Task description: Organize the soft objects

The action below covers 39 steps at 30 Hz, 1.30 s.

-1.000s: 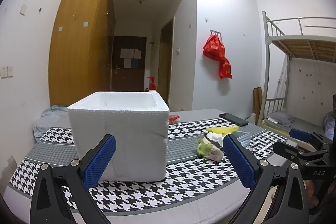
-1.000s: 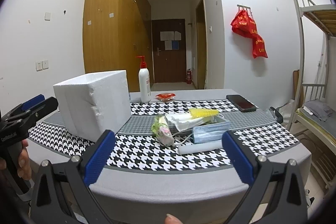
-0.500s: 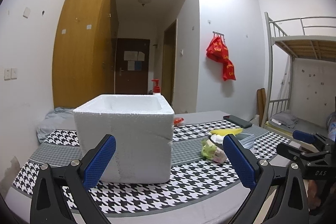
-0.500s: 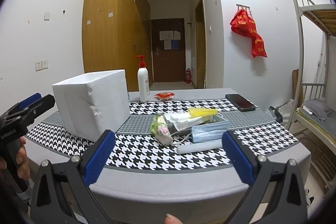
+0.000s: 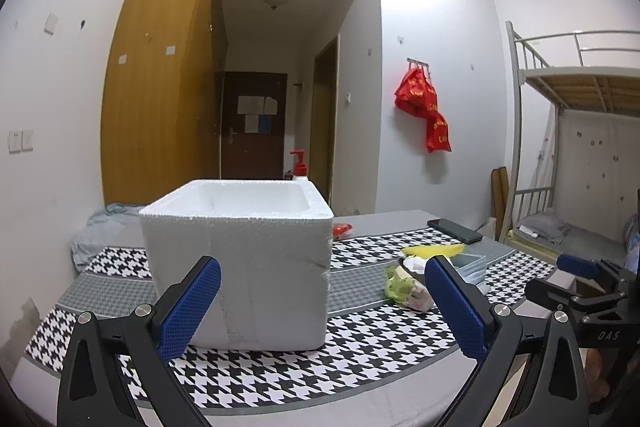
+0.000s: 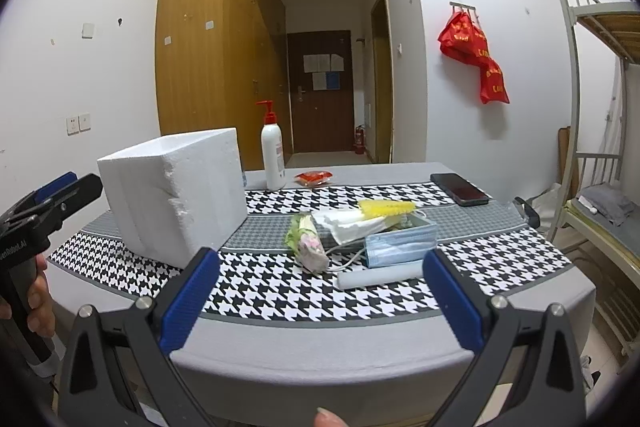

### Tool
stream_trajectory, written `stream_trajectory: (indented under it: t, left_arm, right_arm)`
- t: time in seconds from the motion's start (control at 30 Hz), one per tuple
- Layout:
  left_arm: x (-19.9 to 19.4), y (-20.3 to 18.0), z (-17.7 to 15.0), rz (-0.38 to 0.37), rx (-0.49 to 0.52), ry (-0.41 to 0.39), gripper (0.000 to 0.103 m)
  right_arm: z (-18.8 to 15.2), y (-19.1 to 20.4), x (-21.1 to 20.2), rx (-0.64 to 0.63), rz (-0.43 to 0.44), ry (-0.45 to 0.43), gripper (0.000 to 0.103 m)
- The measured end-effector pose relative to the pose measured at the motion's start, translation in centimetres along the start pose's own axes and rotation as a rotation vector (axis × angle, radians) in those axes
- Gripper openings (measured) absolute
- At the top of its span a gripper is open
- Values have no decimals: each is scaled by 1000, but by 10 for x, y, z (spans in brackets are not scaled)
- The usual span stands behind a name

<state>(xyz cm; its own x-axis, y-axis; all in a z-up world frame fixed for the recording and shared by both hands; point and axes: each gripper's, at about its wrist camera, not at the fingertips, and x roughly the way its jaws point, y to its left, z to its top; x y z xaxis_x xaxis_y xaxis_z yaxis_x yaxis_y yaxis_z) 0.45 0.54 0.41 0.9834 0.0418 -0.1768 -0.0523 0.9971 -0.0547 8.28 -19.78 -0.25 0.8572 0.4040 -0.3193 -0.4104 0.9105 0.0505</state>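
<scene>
A white foam box (image 5: pixel 236 259) stands open-topped on the houndstooth table runner, right in front of my left gripper (image 5: pixel 322 291), which is open and holds nothing. To the box's right lies a pile of soft things: a green-and-pink bundle (image 6: pixel 308 243), a white cloth (image 6: pixel 348 223), a yellow item (image 6: pixel 384 207), blue face masks (image 6: pixel 400 243) and a white roll (image 6: pixel 380 277). My right gripper (image 6: pixel 322 287) is open and empty, short of the table's near edge and facing the pile. The left wrist view shows the bundle (image 5: pixel 404 289) and the right gripper (image 5: pixel 560 279) too.
A pump bottle (image 6: pixel 273 155), a red packet (image 6: pixel 314 177) and a black phone (image 6: pixel 460 189) sit at the back of the grey-clothed table (image 6: pixel 320 331). A bunk bed (image 6: pixel 600 211) stands to the right. A hand (image 6: pixel 40 307) holds the left gripper (image 6: pixel 56 193).
The left wrist view has drifted a little, so the foam box sits slightly further right and more of its inside shows. The right gripper has barely moved. Both stay open.
</scene>
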Motion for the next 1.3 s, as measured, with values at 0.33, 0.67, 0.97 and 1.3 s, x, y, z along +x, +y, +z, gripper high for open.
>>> stream_trajectory:
  t: [0.33, 0.67, 0.97, 1.3]
  left_arm:
    - [-4, -3, 1, 3, 21, -12, 102]
    - [-4, -8, 0, 7, 52, -13, 102]
    - [-3, -13, 0, -13, 56, -5, 102]
    - [14, -40, 6, -129, 71, 35, 102]
  right_arm:
    - [1, 1, -1, -5, -3, 3, 103]
    - [0, 0, -3, -2, -5, -3, 103]
    - [1, -4, -2, 4, -15, -1, 103]
    - [6, -22, 0, 26, -40, -5, 103]
